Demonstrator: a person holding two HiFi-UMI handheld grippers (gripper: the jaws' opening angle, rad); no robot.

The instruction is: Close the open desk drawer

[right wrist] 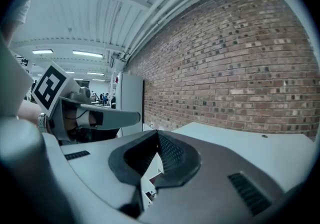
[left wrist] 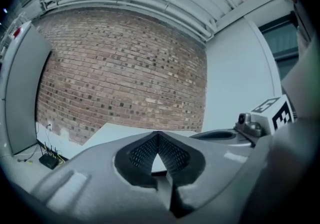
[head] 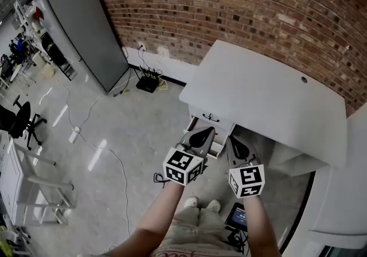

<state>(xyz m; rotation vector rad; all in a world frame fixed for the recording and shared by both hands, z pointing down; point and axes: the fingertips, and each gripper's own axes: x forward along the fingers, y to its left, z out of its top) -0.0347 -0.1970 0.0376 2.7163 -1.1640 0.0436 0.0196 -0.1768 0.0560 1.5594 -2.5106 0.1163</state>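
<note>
**Two closed, empty grippers over the drawer**

Both the left gripper and the right gripper have ribbed dark pads pressed together at the tips, nothing between them. Each grey, smooth shell carries a cube of black-and-white square markers. They hang side by side over the open drawer, which juts from under the white desk and bears a black handle. Behind runs a red brick wall; left, a grey cabinet and a black office chair.
</note>
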